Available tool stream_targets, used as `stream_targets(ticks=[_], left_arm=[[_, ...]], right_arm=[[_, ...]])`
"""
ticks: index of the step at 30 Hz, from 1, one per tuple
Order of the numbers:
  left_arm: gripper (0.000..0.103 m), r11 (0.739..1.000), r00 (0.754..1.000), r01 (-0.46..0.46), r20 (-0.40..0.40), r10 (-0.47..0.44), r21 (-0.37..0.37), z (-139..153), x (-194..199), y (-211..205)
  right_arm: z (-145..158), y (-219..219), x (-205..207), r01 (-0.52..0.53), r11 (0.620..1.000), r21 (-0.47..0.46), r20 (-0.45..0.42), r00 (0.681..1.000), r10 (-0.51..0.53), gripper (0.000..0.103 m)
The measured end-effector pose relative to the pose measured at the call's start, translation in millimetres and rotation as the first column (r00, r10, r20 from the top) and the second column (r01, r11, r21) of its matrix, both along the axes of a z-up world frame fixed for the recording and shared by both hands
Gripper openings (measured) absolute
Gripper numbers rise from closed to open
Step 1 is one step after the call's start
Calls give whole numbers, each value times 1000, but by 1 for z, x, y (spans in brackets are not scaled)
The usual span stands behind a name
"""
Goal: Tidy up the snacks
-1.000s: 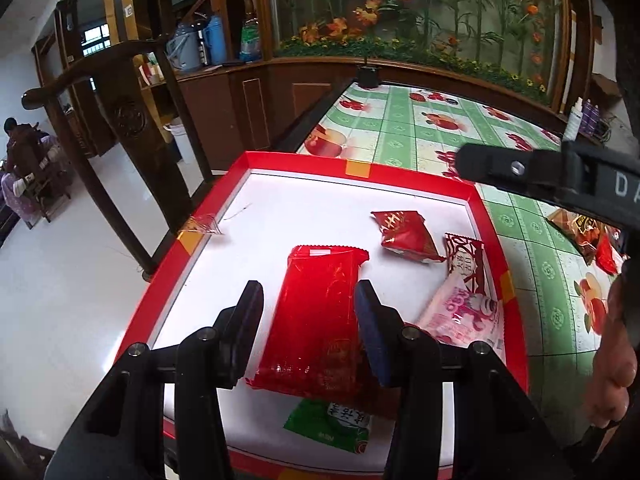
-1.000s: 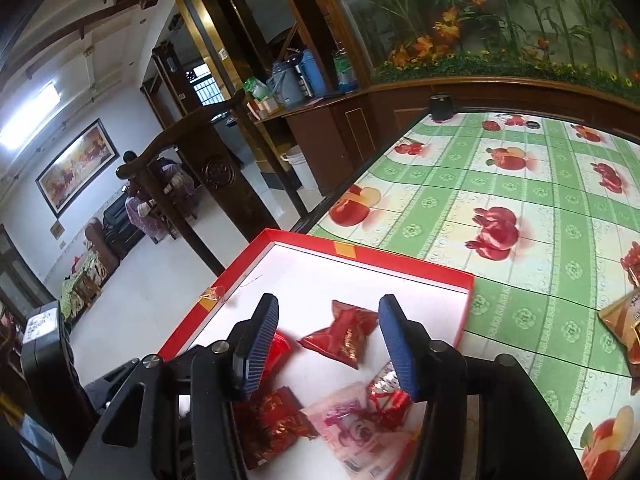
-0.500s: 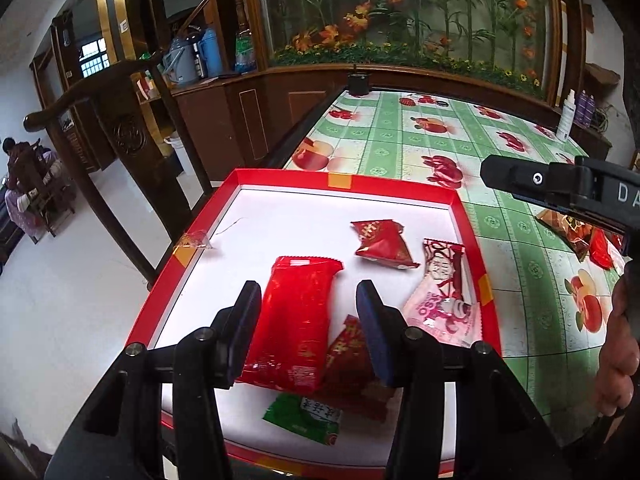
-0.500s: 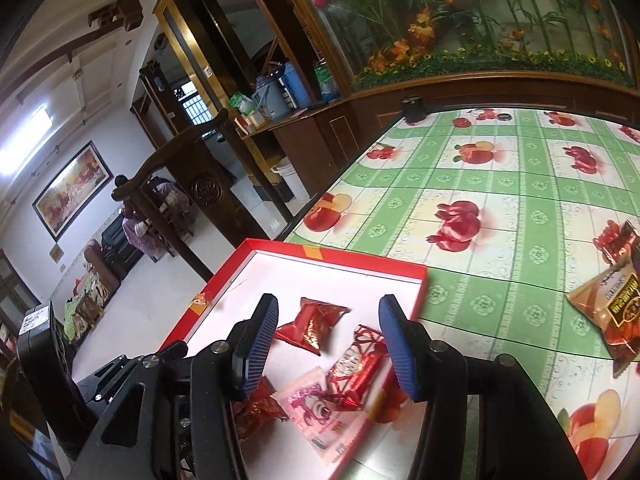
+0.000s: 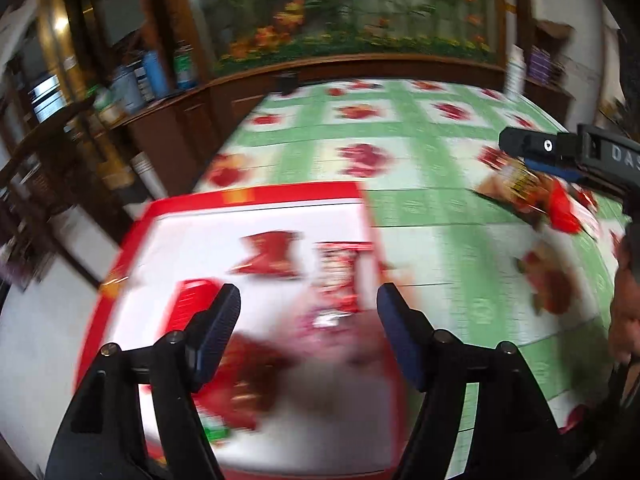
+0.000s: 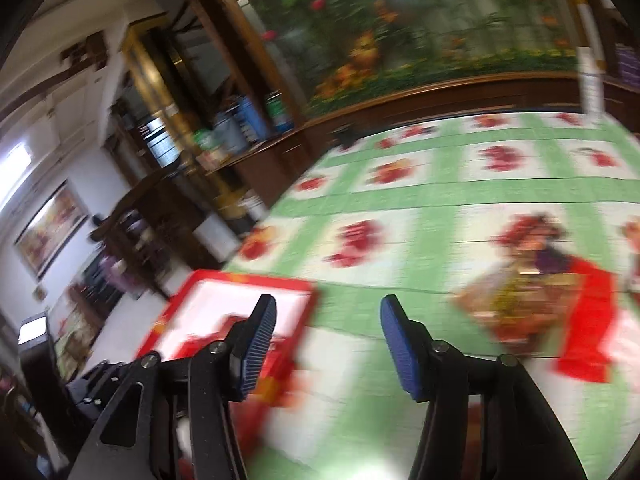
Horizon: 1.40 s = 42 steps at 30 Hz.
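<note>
Both views are smeared by motion blur, so the finer details are hard to read.

In the left wrist view, the shallow red-rimmed tray with a white floor [image 5: 256, 194] fills the lower left and centre of the frame, resting on the desk with its green-and-white checked, fruit-printed cover [image 5: 420, 208]. The left claw [image 5: 308, 320] rises from the bottom edge over the tray; its jaws are opening and nothing is pressed between the blue pads. Left of its left finger lies a long plain red packet [image 5: 188, 308]. Above the gap, further up the tray, sits a small crinkled red packet [image 5: 270, 256], and to its right, against the tray's right rim, a red-and-white patterned packet [image 5: 336, 276]. A pink wrapper [image 5: 336, 332] appears to lie in the gap itself, on the tray floor, though the blur leaves this uncertain. At the right edge, the right claw [image 5: 532, 152] enters from the side above a heap of brown, yellow and red snack bags [image 5: 528, 192] on the desk.

In the right wrist view, the tray [image 6: 240, 280] lies at lower left, behind the left finger. The right claw [image 6: 326, 344] hangs over bare desk cover [image 6: 420, 232], jaws opening, empty. The snack bags [image 6: 532, 300] sit to its right, at mid-right of the frame.
</note>
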<state>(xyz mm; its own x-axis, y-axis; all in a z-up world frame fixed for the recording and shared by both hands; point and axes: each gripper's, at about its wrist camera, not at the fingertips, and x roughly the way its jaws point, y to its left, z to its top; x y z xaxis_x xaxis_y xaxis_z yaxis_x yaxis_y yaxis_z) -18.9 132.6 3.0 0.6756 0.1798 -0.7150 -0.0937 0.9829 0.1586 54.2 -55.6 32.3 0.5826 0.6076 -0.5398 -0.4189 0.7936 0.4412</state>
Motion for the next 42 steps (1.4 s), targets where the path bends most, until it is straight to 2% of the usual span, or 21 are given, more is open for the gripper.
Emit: stream_targets(ticks=[3, 8, 13, 16, 20, 22, 23, 26, 28, 31, 33, 35, 36, 38, 39, 42], left_arm=[[71, 995, 994, 97, -49, -98, -18, -7, 18, -33], [71, 979, 973, 206, -108, -205, -3, -14, 48, -85], [70, 972, 965, 236, -121, -235, -1, -10, 86, -120], [70, 976, 972, 211, -94, -216, -53, 1, 110, -127], [71, 979, 982, 181, -44, -185, -90, 15, 141, -139], [82, 981, 984, 171, -34, -174, -87, 15, 156, -145], [82, 982, 985, 168, -34, -172, -88, 13, 164, -148], [82, 981, 983, 154, -77, -164, -120, 1, 184, -153], [82, 975, 980, 156, -98, -173, -158, -7, 190, -153], [82, 970, 972, 150, -153, -181, -189, -25, 194, -154], [82, 964, 966, 143, -182, -186, -226, -37, 195, -151], [82, 960, 961, 138, -202, -189, -242, -46, 193, -150], [82, 960, 960, 144, -203, -195, -241, -51, 191, -150], [76, 969, 960, 173, -191, -207, -177, -52, 182, -154], [70, 968, 958, 194, -182, -221, -159, -51, 176, -155], [61, 958, 948, 237, -179, -264, -159, -50, 159, -154]], right_arm=[[-10, -52, 7, 114, 993, -39, -5, 993, -115, 62], [-32, -147, 17, 304, 950, -66, -61, 949, -308, 65], [-44, -209, 27, 413, 909, -59, -93, 904, -417, 66], [-53, -228, 39, 448, 893, -40, -139, 882, -449, 66], [-60, -237, 47, 458, 888, -37, -185, 870, -456, 66], [-61, -237, 48, 468, 882, -56, -181, 864, -470, 66], [-60, -235, 50, 475, 877, -67, -171, 861, -480, 66], [-55, -229, 58, 482, 867, -129, -112, 861, -495, 74], [-55, -223, 66, 444, 883, -152, -97, 882, -460, 77], [-64, -212, 78, 382, 903, -199, -119, 905, -409, 79], [-74, -205, 86, 363, 891, -272, -142, 901, -410, 79], [-81, -200, 86, 366, 876, -314, -135, 896, -423, 74], [-80, -198, 84, 371, 869, -327, -114, 897, -426, 58], [-80, -192, 81, 352, 870, -344, -99, 908, -407, 53], [-81, -190, 80, 346, 868, -355, -95, 911, -402, 47], [-81, -183, 74, 330, 858, -393, -74, 919, -387, 44]])
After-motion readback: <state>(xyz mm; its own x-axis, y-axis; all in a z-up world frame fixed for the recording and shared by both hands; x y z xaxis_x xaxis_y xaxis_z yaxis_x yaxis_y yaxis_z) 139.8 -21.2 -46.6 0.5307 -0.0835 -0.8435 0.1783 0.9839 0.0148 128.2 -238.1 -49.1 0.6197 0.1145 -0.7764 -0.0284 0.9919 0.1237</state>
